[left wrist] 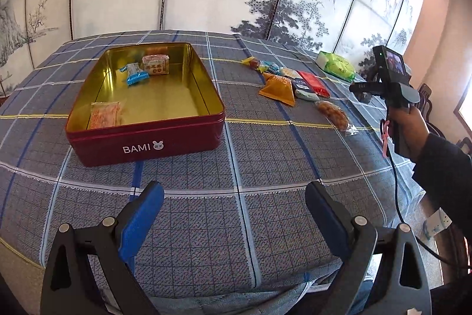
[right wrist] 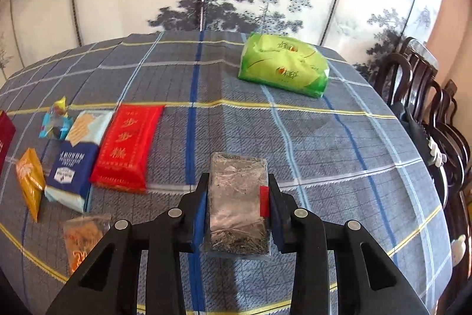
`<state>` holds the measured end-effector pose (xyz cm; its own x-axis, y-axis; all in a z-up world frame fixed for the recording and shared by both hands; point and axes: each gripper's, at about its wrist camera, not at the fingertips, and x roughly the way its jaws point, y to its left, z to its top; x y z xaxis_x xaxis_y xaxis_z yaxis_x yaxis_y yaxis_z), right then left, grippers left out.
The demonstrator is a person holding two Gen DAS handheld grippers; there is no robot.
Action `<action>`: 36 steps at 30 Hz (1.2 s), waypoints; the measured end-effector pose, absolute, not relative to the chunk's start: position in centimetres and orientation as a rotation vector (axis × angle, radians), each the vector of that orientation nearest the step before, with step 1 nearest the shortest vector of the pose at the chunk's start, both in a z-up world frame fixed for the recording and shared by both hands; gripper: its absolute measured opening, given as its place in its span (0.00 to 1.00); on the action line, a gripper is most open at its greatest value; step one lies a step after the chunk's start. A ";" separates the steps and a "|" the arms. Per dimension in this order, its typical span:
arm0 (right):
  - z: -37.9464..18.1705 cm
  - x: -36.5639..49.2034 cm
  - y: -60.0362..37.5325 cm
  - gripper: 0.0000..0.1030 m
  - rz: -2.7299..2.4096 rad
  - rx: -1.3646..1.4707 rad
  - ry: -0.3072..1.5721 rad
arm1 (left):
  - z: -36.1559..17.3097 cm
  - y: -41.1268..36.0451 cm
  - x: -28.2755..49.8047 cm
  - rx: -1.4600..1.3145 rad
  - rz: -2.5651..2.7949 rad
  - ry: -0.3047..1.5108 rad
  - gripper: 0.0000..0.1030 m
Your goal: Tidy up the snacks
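Right tongs (right wrist: 238, 204) around dark wrapped block (right wrist: 238, 205); tin (left wrist: 147, 138) labelled "BAMI"

1. The BAMI tin (left wrist: 153, 138) is metal: matt red outside, mirror-glossy gold inside.
2. The checked cloth (left wrist: 265, 167) over the bench is woven, coarse and matt.
3. The red packet (right wrist: 126, 148) and green packet (right wrist: 284, 64) are shiny plastic film.
4. The dark block (right wrist: 237, 202) in the right tongs (right wrist: 236, 207) is wrapped in crinkled clear film.
5. The left tongs (left wrist: 234, 214) are matt black plastic with textured blue pads (left wrist: 141, 220).
6. The chairs (right wrist: 424, 96) are dark polished wood.
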<state>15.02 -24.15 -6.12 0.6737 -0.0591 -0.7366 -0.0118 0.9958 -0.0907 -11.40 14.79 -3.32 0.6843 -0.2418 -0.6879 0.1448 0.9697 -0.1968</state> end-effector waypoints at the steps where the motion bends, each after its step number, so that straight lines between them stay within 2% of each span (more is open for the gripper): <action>1: -5.6 15.3 -24.2 0.35 -0.040 -0.081 0.823 | -3.4 14.7 -11.5 -0.127 -0.219 0.790 0.92; 12: -1.5 16.1 -21.0 0.35 -0.052 -0.083 0.766 | -4.3 14.6 -12.9 -0.099 -0.206 0.801 0.92; 36: 1.9 14.4 -7.4 0.35 0.136 -0.138 0.736 | -5.7 18.8 -15.3 -0.152 -0.118 0.802 0.92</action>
<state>14.40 -7.44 1.86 0.7333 0.0748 -0.6758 -0.1713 0.9822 -0.0771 -15.33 18.75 -5.74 0.6895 -0.1629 -0.7057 0.0479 0.9825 -0.1800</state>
